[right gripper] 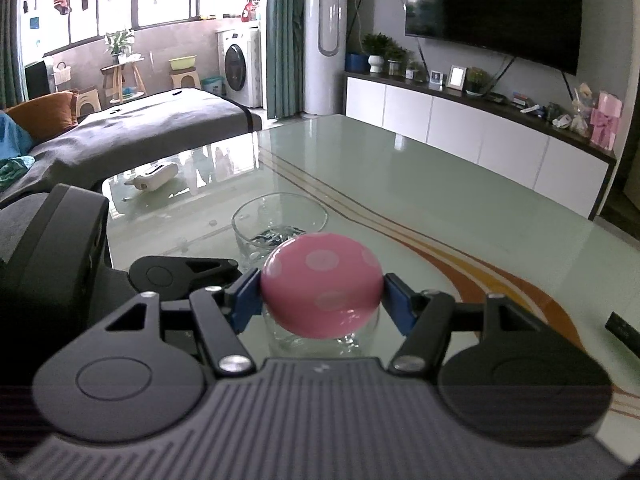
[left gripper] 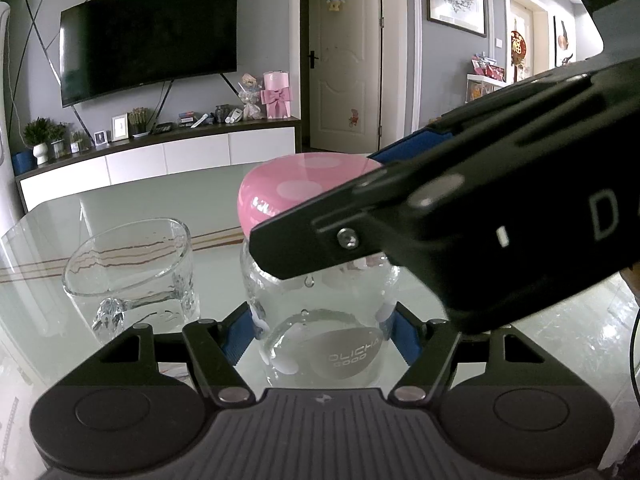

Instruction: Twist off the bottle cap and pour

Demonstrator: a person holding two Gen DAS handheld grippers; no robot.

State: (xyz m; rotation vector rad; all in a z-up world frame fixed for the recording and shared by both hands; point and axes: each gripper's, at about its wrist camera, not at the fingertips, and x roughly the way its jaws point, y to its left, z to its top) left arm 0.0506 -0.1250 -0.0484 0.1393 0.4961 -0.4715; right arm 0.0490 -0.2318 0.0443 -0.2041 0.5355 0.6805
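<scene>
A clear glass bottle [left gripper: 320, 320] with a silver label stands on the glass table, topped by a rounded pink cap [left gripper: 296, 188] with pale dots. My left gripper [left gripper: 320, 332] is shut on the bottle's body, its blue pads pressing both sides. My right gripper [right gripper: 322, 300] is shut on the pink cap [right gripper: 320, 284], blue pads against its left and right flanks; its black body crosses the left wrist view from the right. An empty clear glass cup [left gripper: 132, 272] stands just left of the bottle, and it shows behind the cap as the cup [right gripper: 280, 224] in the right wrist view.
The pale green glass table [right gripper: 400, 184] stretches far ahead. A white TV cabinet [left gripper: 160, 160] with small ornaments runs along the wall under a television. A grey sofa [right gripper: 120, 132] lies beyond the table's left edge. A dark object [right gripper: 624, 330] lies at the table's right.
</scene>
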